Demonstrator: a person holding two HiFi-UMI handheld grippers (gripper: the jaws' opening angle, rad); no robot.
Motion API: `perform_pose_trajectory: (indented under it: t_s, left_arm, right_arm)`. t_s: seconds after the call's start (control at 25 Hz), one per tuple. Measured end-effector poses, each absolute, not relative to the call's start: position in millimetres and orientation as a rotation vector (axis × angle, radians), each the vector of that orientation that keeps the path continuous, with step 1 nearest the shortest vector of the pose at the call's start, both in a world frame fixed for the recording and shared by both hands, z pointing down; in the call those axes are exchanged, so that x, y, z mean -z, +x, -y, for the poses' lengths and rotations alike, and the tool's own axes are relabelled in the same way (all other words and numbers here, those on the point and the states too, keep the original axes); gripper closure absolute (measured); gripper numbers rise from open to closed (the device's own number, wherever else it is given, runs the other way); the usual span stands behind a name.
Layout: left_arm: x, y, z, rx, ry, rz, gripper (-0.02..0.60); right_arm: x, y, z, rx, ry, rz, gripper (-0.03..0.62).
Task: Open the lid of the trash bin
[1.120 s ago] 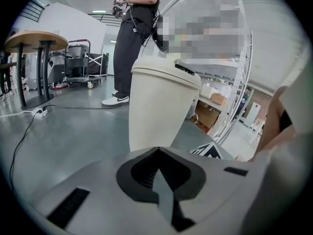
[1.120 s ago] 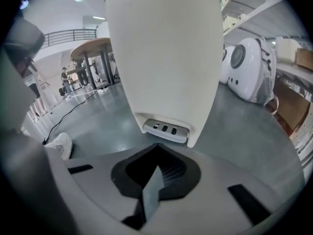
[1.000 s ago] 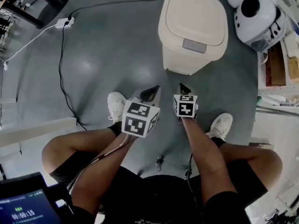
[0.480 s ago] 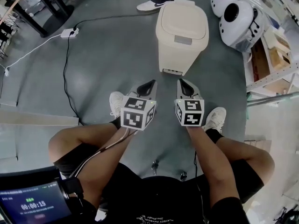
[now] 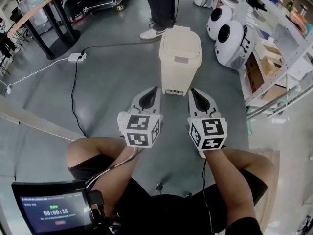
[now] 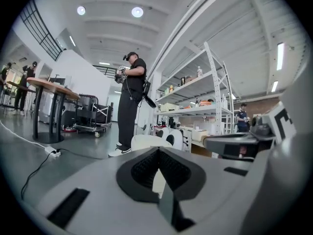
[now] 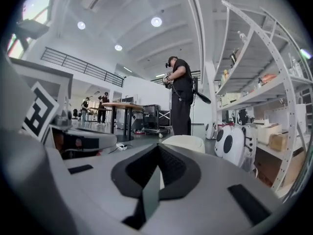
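Since a moment ago our view has tipped upward, so the one trash bin [image 5: 179, 58] now sits higher in it. The bin stands on the floor with its lid [image 5: 181, 44] down. Our two grippers, the left gripper [image 5: 155, 89] and the right gripper [image 5: 192, 90], hover short of the bin, each with jaws pressed together on nothing. One person [image 5: 159, 6] behind the bin is cut off above the legs. Two white pods [image 5: 231, 39] stand to its right, by a shelf rack [image 5: 274, 58]. One power strip [image 5: 77, 57] lies to its left.

Trash bin [image 5: 180, 58] ahead of left gripper [image 5: 150, 96] and right gripper [image 5: 197, 97], shelves [image 5: 276, 98] at right.
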State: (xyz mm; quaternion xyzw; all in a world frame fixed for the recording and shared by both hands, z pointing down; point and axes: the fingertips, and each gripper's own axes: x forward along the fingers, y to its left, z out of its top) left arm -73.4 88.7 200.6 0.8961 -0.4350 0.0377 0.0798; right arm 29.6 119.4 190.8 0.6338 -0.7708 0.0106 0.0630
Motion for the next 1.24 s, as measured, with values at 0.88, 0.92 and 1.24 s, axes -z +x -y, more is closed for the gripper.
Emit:
perform_pose_trajectory:
  t_s: [0.88,0.92,1.24]
  left_arm:
    - [-197.5,-87.8,-134.0,-0.12,2.743,1.306,0.581]
    - [-195.9,-88.1,-133.9,-0.116,2.743,1.31,0.581]
    - [-196.0,-93.4,-135.8,-0.149,2.773,1.32,0.581]
  right_arm:
    - [-201.8,13.1,-183.7,0.008,1.995,2.329,0.589]
    - [-202.6,12.1,-183.7,0.011,1.995,2.327,0.589]
    - [-194.8,5.4,-181.0,0.026,2.014,2.336,0.59]
